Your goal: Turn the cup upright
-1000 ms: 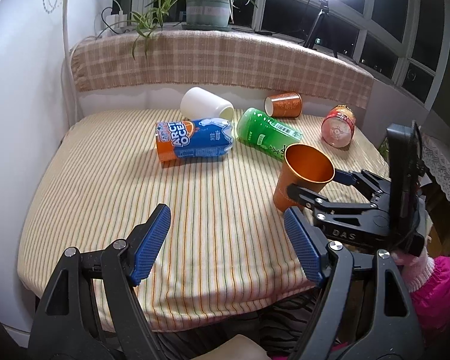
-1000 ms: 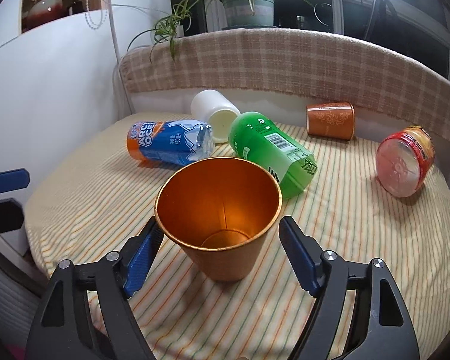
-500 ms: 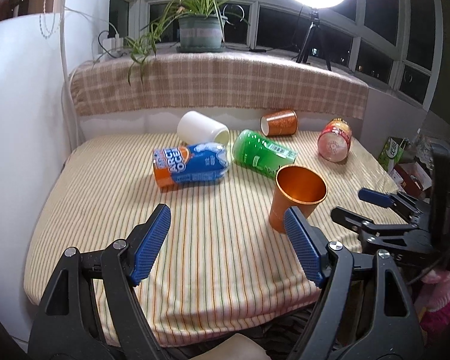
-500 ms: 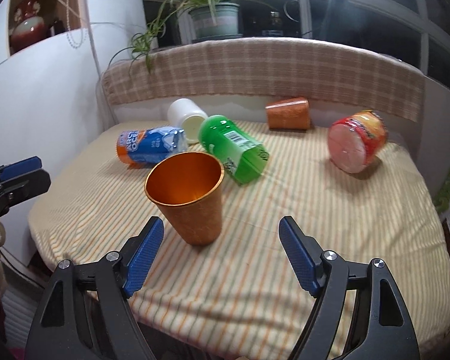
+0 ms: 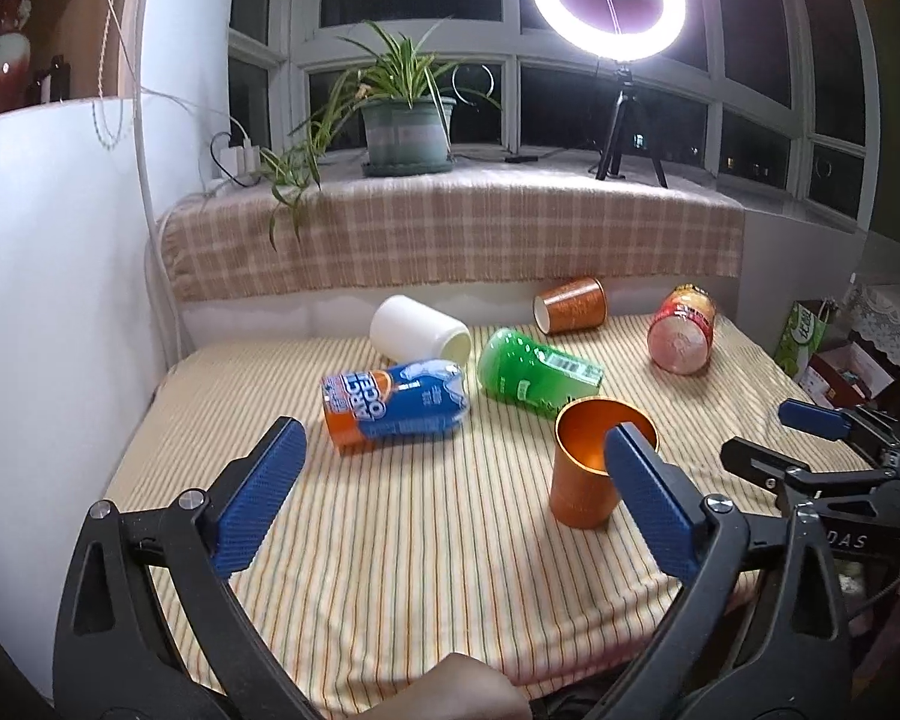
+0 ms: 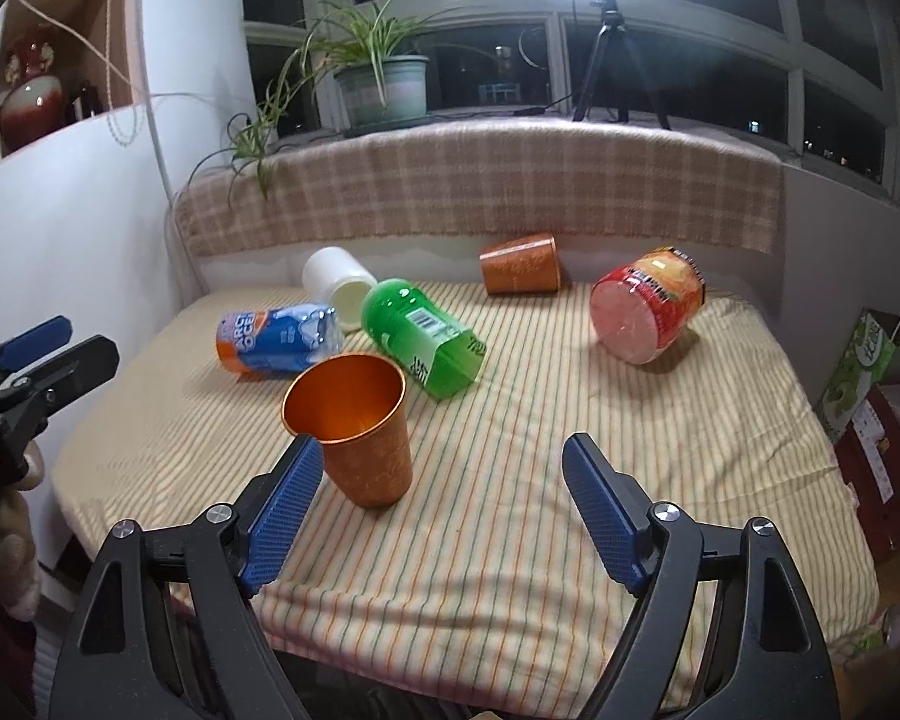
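Note:
An orange metal cup (image 5: 588,480) stands upright, mouth up, on the striped cloth; it also shows in the right wrist view (image 6: 360,429). My right gripper (image 6: 444,510) is open and empty, drawn back behind the cup, which stands just beyond its left finger. It shows from the side in the left wrist view (image 5: 810,438). My left gripper (image 5: 450,498) is open and empty above the table's near edge, the cup just behind its right finger (image 5: 648,498).
Lying on their sides at the back: a blue-orange can (image 6: 282,339), a white cup (image 6: 336,288), a green bottle (image 6: 426,345), a brown paper cup (image 6: 519,264), a red tub (image 6: 648,312). Checked ledge (image 6: 480,180) behind. Boxes (image 6: 870,372) off the right edge.
My right gripper has let go of the orange cup and drawn back from it. The cup stays standing upright. The left gripper has also pulled back and tilted up.

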Motion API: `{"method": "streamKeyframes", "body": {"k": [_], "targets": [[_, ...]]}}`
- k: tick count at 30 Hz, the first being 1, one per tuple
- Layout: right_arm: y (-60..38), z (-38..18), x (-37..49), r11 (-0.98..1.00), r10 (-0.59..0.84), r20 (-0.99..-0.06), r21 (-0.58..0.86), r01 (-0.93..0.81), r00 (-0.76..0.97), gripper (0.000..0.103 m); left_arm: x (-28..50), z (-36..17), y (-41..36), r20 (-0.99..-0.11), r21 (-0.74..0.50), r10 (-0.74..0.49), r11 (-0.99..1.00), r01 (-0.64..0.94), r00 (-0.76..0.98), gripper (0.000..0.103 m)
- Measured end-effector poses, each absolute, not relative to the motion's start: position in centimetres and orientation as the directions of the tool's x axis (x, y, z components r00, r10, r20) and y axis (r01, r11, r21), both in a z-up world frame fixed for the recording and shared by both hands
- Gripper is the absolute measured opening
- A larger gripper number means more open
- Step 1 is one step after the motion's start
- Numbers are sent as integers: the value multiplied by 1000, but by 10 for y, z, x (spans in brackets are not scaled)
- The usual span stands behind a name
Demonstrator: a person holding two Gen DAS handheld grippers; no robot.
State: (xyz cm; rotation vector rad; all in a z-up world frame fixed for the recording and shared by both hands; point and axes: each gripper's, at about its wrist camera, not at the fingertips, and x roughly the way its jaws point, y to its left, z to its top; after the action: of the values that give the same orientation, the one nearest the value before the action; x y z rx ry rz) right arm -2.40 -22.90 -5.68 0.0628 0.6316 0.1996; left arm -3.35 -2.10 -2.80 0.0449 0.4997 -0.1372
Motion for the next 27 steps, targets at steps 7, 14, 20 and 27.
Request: {"method": "streamKeyframes", "body": {"k": [7,14,20,27], "targets": [[-233,-41,-30,991,128,-517,87,-97,846,85,-38,-16,-19,-409,26,-84,994,103,909,101],[-239,-24,-36,999,18,-437,53,6,899,89,-39,-8,-12,-375,23,-49,998,63,926,102],[-238,-13,-41,998,-40,-375,24,53,926,90,-43,-6,-8,-348,30,-33,998,46,937,102],[-235,-7,-45,998,-56,-341,9,63,938,90,-44,-6,-5,-343,18,-25,999,33,939,103]]}}
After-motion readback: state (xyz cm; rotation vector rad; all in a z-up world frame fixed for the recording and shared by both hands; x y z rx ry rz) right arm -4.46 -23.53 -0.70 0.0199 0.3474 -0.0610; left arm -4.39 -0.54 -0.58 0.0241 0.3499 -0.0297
